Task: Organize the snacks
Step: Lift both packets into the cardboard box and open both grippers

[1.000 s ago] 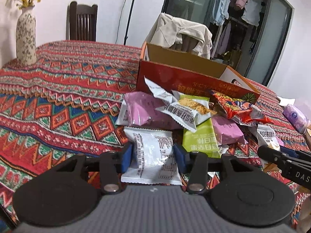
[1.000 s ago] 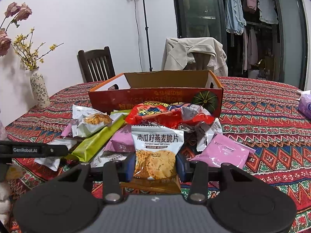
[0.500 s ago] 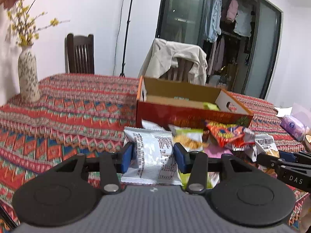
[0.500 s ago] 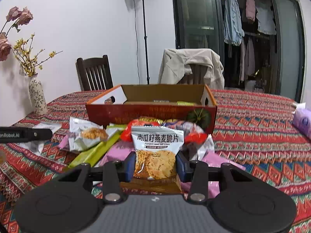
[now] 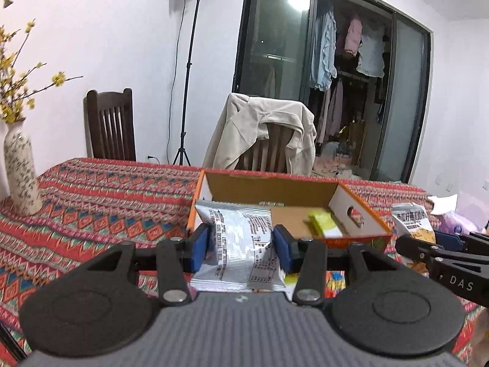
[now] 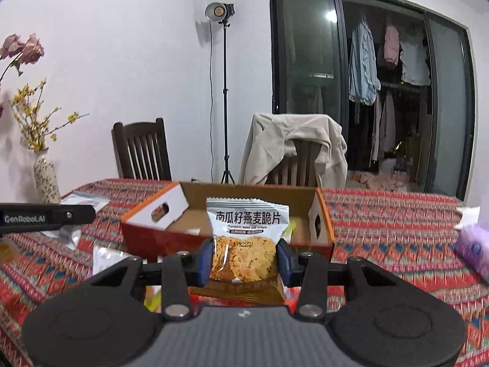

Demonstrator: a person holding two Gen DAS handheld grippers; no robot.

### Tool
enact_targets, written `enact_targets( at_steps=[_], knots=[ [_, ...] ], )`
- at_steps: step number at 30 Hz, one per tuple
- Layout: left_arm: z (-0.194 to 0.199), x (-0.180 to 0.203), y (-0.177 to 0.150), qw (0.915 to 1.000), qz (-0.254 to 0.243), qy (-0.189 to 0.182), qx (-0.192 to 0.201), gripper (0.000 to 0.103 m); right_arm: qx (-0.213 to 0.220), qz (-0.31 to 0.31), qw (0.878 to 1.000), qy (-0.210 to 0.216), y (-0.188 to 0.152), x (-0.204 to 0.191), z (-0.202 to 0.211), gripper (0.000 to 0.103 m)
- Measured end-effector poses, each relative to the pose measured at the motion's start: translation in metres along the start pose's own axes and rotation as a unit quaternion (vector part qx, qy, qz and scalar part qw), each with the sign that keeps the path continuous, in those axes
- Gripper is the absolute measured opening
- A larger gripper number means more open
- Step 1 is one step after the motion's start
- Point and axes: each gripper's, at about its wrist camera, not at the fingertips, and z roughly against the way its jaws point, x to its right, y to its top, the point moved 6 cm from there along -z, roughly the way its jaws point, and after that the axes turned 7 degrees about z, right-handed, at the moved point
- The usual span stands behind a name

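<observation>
Here, my left tongs [image 5: 241,246] were clamped on a silver packet [image 5: 240,244], its printed back toward the camera, the blue pads [image 5: 200,247] pressing its two sides. The packet hung above the desk [image 5: 91,208] in front of the near-left corner of the box [image 5: 275,188]. Inside the box I could see a green packet [image 5: 324,221] lying on the cardboard floor, toward the right end wall with its round hole.

My right tongs [image 6: 244,258] were clamped on an oat crisp packet [image 6: 246,238], white on top with Chinese lettering and a cookie picture below. It was held upright, in front of the open box [image 6: 171,205], which sat on the patterned desk [image 6: 397,223]. In the left view the right tongs [image 5: 443,244] showed at the right edge, beside the box's right end, with their packet [image 5: 411,221] poking up behind them.

In the right view the left tongs [image 6: 45,215] reached in from the left edge, with a silver packet [image 6: 82,198] showing behind them. More wrappers lay on the desk below the box front, too blurred to name. A vase [image 5: 20,169] with yellow blossoms stood at the desk's far left.
</observation>
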Motion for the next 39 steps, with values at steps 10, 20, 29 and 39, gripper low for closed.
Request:
enact_targets(
  at_steps=[10, 20, 29, 39],
  knots=[
    [-0.047, 0.019, 0.033, 0.9999, 0.007, 0.006, 0.011, 0.047, 0.003, -0.004, 1.0, 0.003, 0.047, 0.008, -0.055, 0.042],
    [-0.113, 0.014, 0.059, 0.999, 0.024, 0.036, 0.012, 0.047, -0.024, -0.035, 0.999, -0.009, 0.059, 0.021, -0.134, 0.042],
    [-0.153, -0.003, 0.038, 0.9988, 0.018, 0.045, -0.012, 0.047, -0.062, -0.048, 0.997, -0.005, 0.023, 0.031, -0.178, 0.042],
    [-0.165, -0.014, 0.029, 0.998, 0.013, 0.054, -0.028, 0.063, -0.084, -0.025, 0.996, -0.008, 0.009, 0.022, -0.186, 0.047]
  ],
)
